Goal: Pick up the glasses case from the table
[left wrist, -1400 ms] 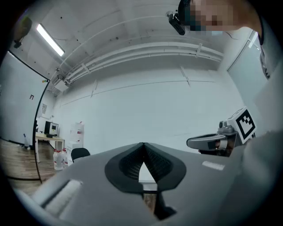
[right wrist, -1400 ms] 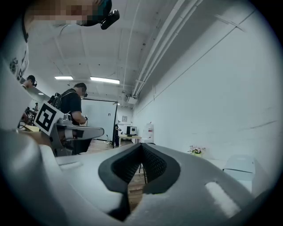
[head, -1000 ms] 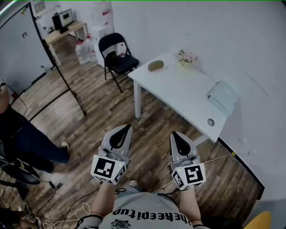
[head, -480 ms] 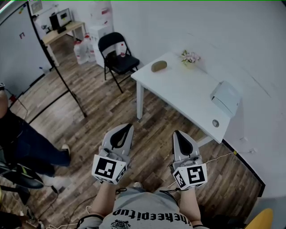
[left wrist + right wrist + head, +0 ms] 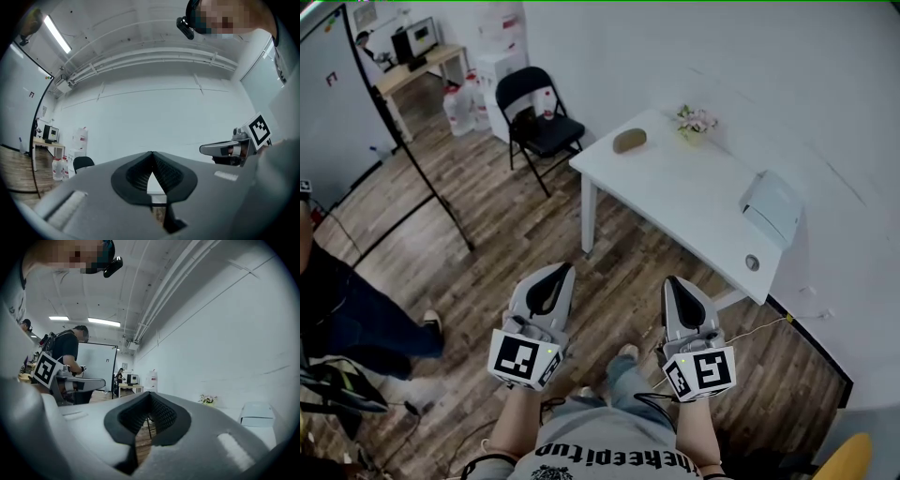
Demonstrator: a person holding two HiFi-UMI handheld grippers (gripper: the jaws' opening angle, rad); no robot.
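Brown-ish tan, the glasses case (image 5: 629, 140) is a small rounded oval pod lying flat on the white bench (image 5: 675, 197). It's up at the bench's far corner, pretty close to the edge. Both claws are well short of the bench, out over the wood floor. The left claw (image 5: 558, 275) and right claw (image 5: 674, 286) are pinched fully closed with nothing in them. My worry: that curved shell looks slippery, so an off-centre pinch could squirt it right off the bench edge. Going in with a closed claw would just shove it.
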